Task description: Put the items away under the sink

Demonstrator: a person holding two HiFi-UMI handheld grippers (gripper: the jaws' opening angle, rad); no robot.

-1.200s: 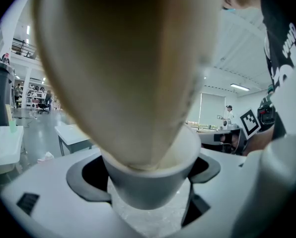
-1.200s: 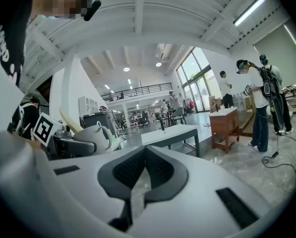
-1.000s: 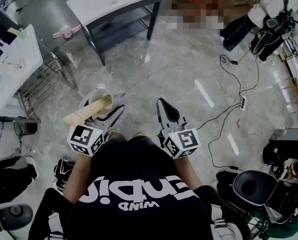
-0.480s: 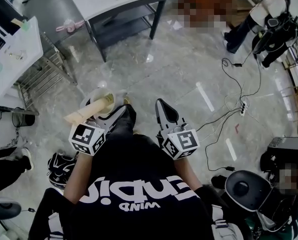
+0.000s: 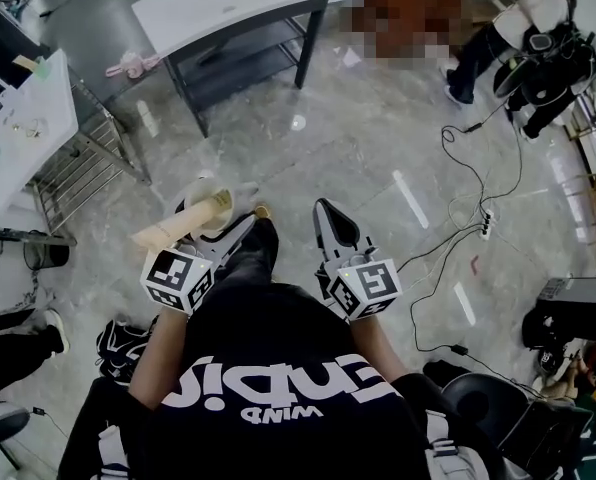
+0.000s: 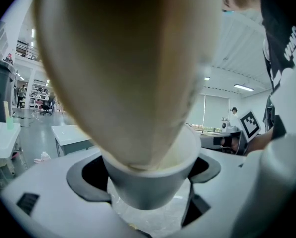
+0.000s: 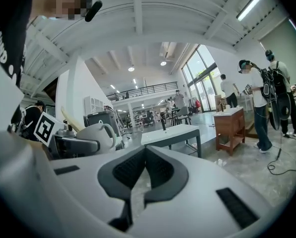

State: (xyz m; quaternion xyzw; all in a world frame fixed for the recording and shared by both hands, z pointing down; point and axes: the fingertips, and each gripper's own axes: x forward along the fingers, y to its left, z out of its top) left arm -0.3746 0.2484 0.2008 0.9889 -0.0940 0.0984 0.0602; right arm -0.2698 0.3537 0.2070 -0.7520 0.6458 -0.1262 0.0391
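My left gripper (image 5: pixel 228 230) is shut on a white mug (image 5: pixel 200 200), and a long beige handle (image 5: pixel 165 230) sticks out of the mug to the left. In the left gripper view the mug (image 6: pixel 148 180) sits between the jaws, with the beige handle (image 6: pixel 123 68) filling the upper picture. Beside it, my right gripper (image 5: pixel 328 214) is shut with nothing in it, its pads (image 7: pixel 160 170) pressed together. The white-topped sink stand (image 5: pixel 228 6) stands ahead at the far side, with a dark shelf (image 5: pixel 246 65) under it.
A wire rack (image 5: pixel 83 163) and a white bag (image 5: pixel 18 128) are at the left. Cables and a power strip (image 5: pixel 485 208) lie on the marble floor at the right. People stand by a wooden cabinet (image 7: pixel 231 125). A pink thing (image 5: pixel 128 65) lies beside the stand.
The person has stepped a little forward, one leg now showing between the grippers. Both grippers keep their pose, and the mug stays held.
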